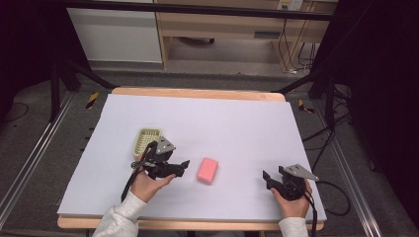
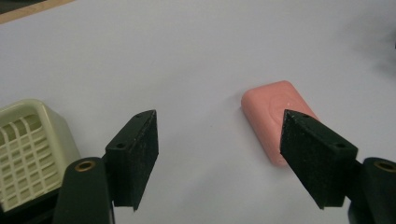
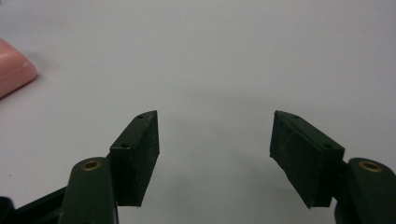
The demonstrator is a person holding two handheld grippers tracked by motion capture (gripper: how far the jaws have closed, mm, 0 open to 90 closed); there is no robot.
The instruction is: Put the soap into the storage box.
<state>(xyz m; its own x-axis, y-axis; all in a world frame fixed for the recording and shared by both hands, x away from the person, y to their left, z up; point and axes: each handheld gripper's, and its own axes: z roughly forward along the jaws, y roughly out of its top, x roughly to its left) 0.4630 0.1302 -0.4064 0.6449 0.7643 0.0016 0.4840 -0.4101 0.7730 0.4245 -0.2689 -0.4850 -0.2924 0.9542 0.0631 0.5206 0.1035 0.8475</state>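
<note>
White tabletop (image 1: pixel 222 118); left hand-held gripper (image 1: pixel 184 167) level, aimed at soap (image 1: pixel 207 170).

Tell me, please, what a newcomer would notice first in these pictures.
The pink soap bar stands out, lying flat near the middle of the white table. The left tool points at it, jaws open. A pale yellow-green soap dish sits behind the left hand.

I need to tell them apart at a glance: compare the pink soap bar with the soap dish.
The soap bar is solid pink; the soap dish is pale yellow-green with a slatted grid inside. The soap bar lies right of the left tongs, the soap dish behind them. Both are rounded rectangles resting on the white table cover.
</note>
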